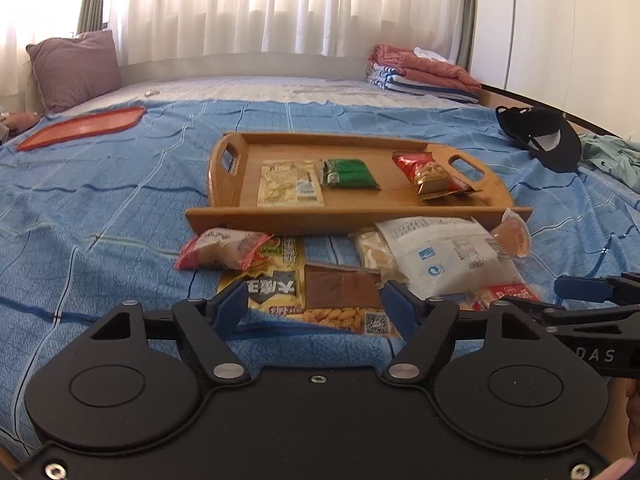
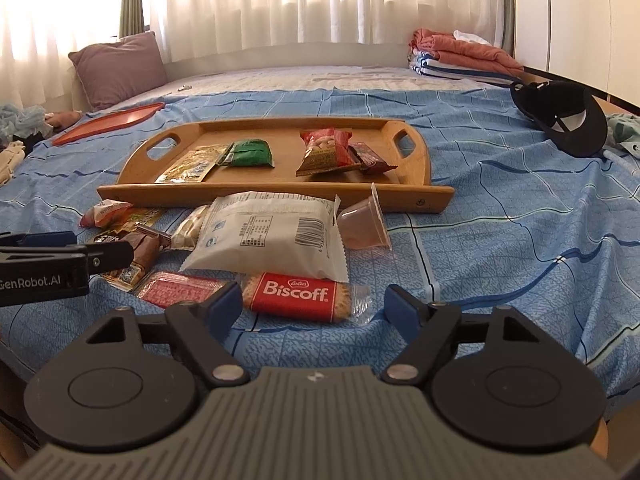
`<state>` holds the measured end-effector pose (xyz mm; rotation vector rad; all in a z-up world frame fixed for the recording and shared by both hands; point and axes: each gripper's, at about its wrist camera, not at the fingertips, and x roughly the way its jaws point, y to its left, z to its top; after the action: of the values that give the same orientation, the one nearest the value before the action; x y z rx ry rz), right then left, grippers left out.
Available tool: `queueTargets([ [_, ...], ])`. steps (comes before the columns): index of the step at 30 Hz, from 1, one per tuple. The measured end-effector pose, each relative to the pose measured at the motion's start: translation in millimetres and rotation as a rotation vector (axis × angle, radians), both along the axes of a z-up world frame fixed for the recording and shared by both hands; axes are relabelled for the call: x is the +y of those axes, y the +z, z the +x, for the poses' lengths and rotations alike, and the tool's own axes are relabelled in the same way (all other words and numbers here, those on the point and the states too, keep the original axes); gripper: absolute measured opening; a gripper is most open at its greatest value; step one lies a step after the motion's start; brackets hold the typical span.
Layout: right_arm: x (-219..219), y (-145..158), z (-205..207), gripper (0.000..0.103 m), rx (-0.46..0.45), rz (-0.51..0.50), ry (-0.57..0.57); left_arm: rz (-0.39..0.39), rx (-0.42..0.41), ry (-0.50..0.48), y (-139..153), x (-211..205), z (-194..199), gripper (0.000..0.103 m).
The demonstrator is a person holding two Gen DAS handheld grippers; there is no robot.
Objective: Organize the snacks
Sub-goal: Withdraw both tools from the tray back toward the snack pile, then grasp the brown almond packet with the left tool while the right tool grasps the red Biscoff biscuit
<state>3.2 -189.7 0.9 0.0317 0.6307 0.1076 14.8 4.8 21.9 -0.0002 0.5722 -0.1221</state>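
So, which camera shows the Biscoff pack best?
The right wrist view: the Biscoff pack lies whole and readable there. In the left wrist view only a red corner of it shows behind the gripper.

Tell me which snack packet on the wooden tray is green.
The green packet in the middle of the wooden tray; the yellow packet lies left of it, the red peanut bag right.

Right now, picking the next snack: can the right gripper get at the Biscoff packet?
Probably yes: the Biscoff packet lies uncovered just ahead of the open right gripper, with nothing between.
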Motion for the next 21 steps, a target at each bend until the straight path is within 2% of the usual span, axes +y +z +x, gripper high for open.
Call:
queueTargets([
  [3,2,0,1,0.08,-0.002,0.005,0.007,0.004,-0.006,-0.024,1,-5,2,0.065],
  [9,7,-5,2,0.079,-0.001,-0.005,0.01,-0.017,0.047,-0.023,-9,-11,12,0.055],
  [19,8,-13,-4,0.079,-0.022,-0.016,-0.02,0.014,0.036,-0.024,-19,-16,10,0.054],
  [21,9,-14,-4,0.08,-0.025,-0.026,-0.02,0.014,0.041,-0.034,-20,-17,12,0.063],
])
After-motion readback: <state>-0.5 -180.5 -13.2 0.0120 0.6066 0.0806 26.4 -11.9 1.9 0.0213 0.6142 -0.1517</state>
